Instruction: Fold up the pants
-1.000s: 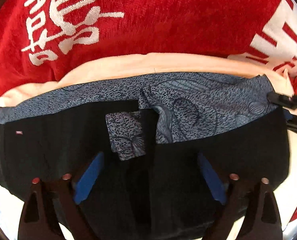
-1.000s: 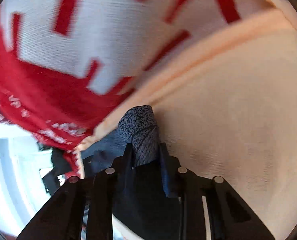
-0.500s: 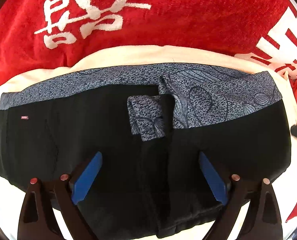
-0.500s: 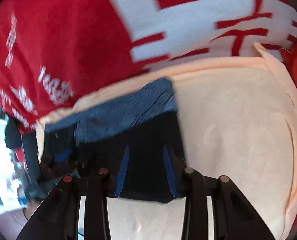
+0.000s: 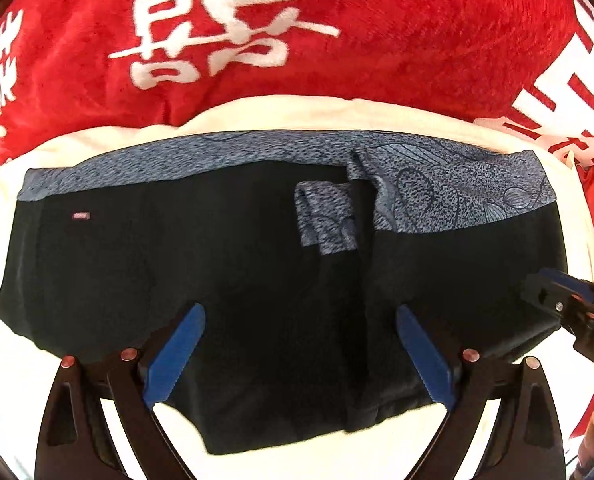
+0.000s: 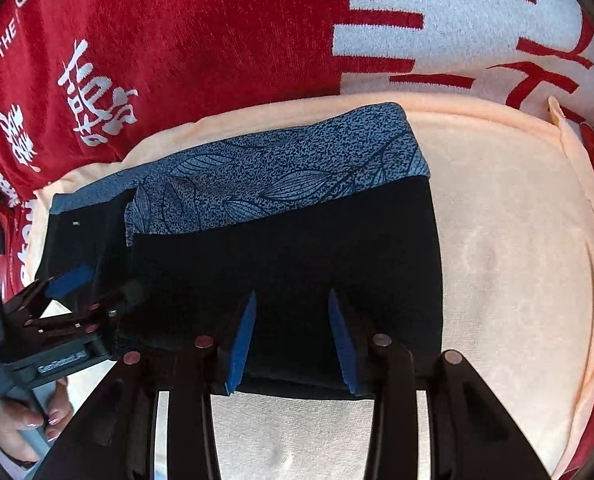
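Both of your grippers hover empty over the black pants (image 5: pixel 225 264) lying folded on the cream towel (image 6: pixel 509 248), left gripper (image 5: pixel 297 360) wide, right gripper (image 6: pixel 291 340) narrower and opening, so a careless low pass could snag the loose patterned flap (image 5: pixel 325 220).

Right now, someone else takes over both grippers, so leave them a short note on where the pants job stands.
Left gripper: open, above the pants, holding nothing.
Right gripper: jaws opening, nothing between them, over the pants' right end.
Pants: black with a grey patterned waistband, lying folded on the cream towel over the red blanket.
Left: flatten the bunched flap and check whether another fold is needed.
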Demonstrator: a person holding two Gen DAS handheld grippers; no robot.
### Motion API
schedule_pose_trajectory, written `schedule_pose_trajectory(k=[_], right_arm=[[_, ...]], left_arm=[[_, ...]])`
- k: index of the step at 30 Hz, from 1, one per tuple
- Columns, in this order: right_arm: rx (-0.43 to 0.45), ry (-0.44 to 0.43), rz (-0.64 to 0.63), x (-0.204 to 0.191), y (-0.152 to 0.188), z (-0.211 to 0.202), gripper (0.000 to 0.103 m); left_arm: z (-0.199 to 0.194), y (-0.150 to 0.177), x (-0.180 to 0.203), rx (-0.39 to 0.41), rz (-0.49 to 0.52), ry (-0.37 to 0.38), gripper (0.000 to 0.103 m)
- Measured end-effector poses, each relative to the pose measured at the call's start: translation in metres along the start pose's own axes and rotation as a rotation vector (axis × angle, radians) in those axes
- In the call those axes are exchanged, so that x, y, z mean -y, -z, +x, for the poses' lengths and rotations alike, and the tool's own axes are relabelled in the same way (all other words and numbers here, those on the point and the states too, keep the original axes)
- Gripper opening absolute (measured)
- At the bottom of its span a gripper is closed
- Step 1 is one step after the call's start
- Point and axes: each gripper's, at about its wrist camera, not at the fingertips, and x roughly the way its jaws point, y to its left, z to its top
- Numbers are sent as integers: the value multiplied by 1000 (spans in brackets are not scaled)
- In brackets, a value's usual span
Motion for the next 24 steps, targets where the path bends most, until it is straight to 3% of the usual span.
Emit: schedule_pose_trajectory(k=[8, 17, 24], right_arm=[[-1, 55, -45, -37, 9, 1, 43], [-14, 7, -214, -118, 31, 12, 46], [8, 170, -409, -159, 40, 29, 49]], left_arm=[[-27, 28, -55, 7, -40, 5, 97], [-46, 70, -135, -7, -128, -25, 97], [-48, 97, -176, -22, -175, -24, 97]])
